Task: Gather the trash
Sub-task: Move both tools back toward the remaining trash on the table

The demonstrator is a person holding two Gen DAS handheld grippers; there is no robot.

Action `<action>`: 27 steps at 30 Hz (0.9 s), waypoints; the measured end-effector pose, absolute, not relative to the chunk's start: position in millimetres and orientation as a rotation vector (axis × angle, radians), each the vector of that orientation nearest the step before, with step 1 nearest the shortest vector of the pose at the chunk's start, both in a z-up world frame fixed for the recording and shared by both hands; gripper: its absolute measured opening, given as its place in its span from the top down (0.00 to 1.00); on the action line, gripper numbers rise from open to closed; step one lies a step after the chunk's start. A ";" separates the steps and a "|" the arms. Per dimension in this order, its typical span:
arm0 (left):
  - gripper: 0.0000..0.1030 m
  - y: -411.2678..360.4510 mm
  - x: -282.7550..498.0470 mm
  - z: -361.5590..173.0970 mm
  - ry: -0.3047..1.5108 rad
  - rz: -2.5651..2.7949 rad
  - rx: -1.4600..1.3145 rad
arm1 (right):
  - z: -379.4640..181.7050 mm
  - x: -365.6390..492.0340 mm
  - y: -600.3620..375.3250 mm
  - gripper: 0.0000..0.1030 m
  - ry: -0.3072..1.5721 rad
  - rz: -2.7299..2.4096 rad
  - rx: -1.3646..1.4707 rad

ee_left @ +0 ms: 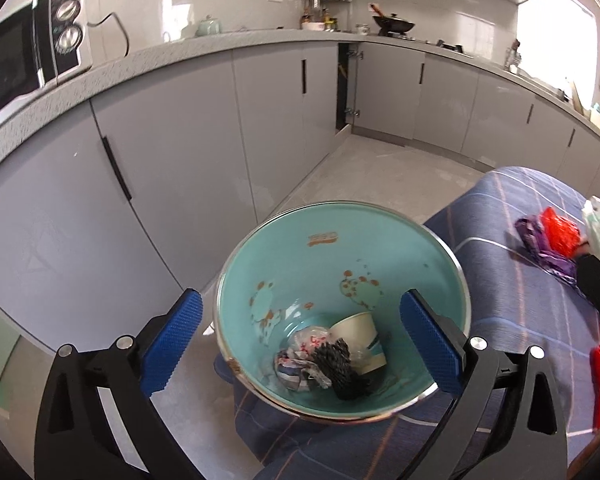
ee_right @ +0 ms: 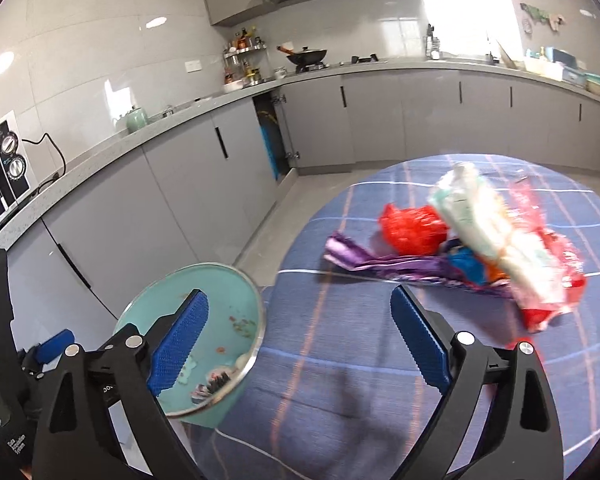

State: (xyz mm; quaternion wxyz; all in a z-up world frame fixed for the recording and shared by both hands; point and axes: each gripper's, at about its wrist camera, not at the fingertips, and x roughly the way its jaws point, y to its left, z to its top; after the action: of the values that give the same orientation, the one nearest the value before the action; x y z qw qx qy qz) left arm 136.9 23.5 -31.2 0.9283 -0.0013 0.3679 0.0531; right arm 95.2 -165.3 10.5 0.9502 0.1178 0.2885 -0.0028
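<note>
Both jaws gape empty: left gripper [ee_left: 300,344] over the turquoise enamel trash-filled basin [ee_left: 284,248], right gripper [ee_right: 300,344] near crumpled plastic wrappers [ee_right: 472,240].

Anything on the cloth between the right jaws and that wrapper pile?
No. In the right wrist view, only bare blue plaid tablecloth lies between the open right gripper and the wrapper pile. The teal basin sits off to the left.
</note>
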 end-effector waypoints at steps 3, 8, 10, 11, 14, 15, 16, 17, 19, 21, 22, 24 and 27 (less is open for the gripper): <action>0.06 11.1 131.0 -25.7 0.742 0.087 0.011 | 12.3 89.8 -175.7 0.11 0.606 -0.021 0.223; 0.06 -11.9 119.2 -20.5 0.728 0.045 0.040 | 10.8 81.4 -197.1 0.11 0.651 -0.048 0.253; 0.06 -22.1 114.5 -19.2 0.724 0.029 0.054 | 7.7 76.4 -210.2 0.11 0.665 -0.070 0.282; 0.06 -25.0 113.8 -18.8 0.724 0.021 0.057 | 7.0 74.3 -214.2 0.11 0.667 -0.079 0.285; 0.06 -36.8 109.4 -19.5 0.729 -0.008 0.067 | 6.2 62.8 -228.5 0.11 0.662 -0.110 0.284; 0.06 -41.3 107.9 -20.6 0.732 -0.019 0.072 | 6.6 59.8 -231.1 0.11 0.660 -0.117 0.286; 0.06 -45.9 106.3 -21.9 0.736 -0.030 0.077 | 6.1 55.9 -235.6 0.11 0.658 -0.124 0.290; 0.06 -51.2 104.1 -23.0 0.740 -0.044 0.080 | 5.6 52.4 -240.1 0.11 0.658 -0.128 0.294; 0.06 -59.8 100.5 -25.0 0.747 -0.067 0.083 | 2.4 45.7 -251.1 0.11 0.665 -0.144 0.298; 0.06 -70.3 96.3 -28.9 0.761 -0.106 0.089 | -1.4 38.6 -263.1 0.11 0.671 -0.161 0.307; 0.06 -75.6 93.7 -31.1 0.766 -0.121 0.095 | -3.6 35.3 -268.2 0.11 0.674 -0.168 0.311; 0.06 -85.1 89.9 -35.0 0.774 -0.146 0.104 | -8.3 28.3 -278.3 0.12 0.684 -0.188 0.315; 0.06 -97.9 84.4 -41.2 0.795 -0.194 0.110 | -17.0 19.4 -294.3 0.17 0.706 -0.211 0.330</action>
State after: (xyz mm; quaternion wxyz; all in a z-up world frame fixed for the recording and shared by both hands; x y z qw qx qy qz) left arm 84.4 -97.9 -41.2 0.9161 0.0536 0.3861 -0.0942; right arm 19.4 -294.3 -17.0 0.9196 0.1607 0.3436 -0.1024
